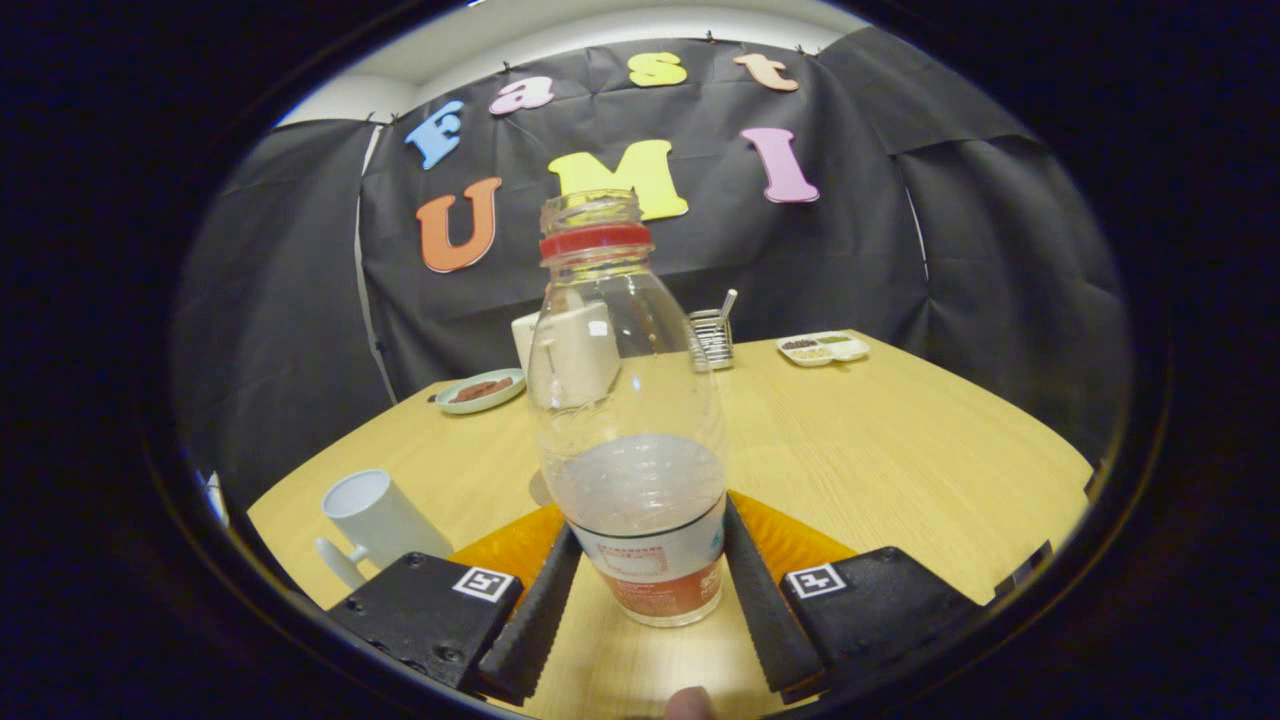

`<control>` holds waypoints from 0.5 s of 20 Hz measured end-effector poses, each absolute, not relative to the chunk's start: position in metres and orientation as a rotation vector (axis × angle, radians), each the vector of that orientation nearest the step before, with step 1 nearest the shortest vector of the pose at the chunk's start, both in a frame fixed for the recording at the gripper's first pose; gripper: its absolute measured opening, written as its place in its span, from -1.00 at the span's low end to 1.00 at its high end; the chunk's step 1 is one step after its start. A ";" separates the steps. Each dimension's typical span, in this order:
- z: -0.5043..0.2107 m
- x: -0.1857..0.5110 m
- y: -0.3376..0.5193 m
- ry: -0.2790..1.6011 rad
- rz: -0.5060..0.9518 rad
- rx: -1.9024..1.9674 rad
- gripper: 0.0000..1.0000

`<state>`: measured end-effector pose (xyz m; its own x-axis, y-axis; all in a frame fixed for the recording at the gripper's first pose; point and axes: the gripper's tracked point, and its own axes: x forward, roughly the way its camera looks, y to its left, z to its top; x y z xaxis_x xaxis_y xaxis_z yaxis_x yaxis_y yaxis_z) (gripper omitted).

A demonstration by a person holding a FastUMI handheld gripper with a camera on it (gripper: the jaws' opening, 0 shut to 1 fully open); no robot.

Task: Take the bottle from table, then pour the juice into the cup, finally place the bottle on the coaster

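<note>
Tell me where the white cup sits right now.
In the gripper view the white cup stands upright on the wooden table, left of the bottle that the claw is shut on, with the orange coaster between cup and bottle.

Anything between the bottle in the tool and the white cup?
Nothing visible. The clear plastic bottle with the red neck ring sits between the tool fingers, apparently gripped. The white handled cup stands to its left across bare wooden table.

Partly hidden behind bottle (630,420): white box (570,350), metal rack (712,338). Coaster (510,545) mostly covered by gripper (650,600). Tray (825,347) contents too small.
</note>
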<state>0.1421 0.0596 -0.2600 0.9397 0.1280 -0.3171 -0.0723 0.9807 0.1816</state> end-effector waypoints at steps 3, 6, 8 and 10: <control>-0.254 0.140 0.064 0.334 0.123 0.154 0.60; -0.240 0.136 0.067 0.317 0.131 0.099 0.55; -0.227 0.130 0.071 0.304 0.143 0.054 0.51; -0.215 0.127 0.077 0.290 0.155 0.000 0.48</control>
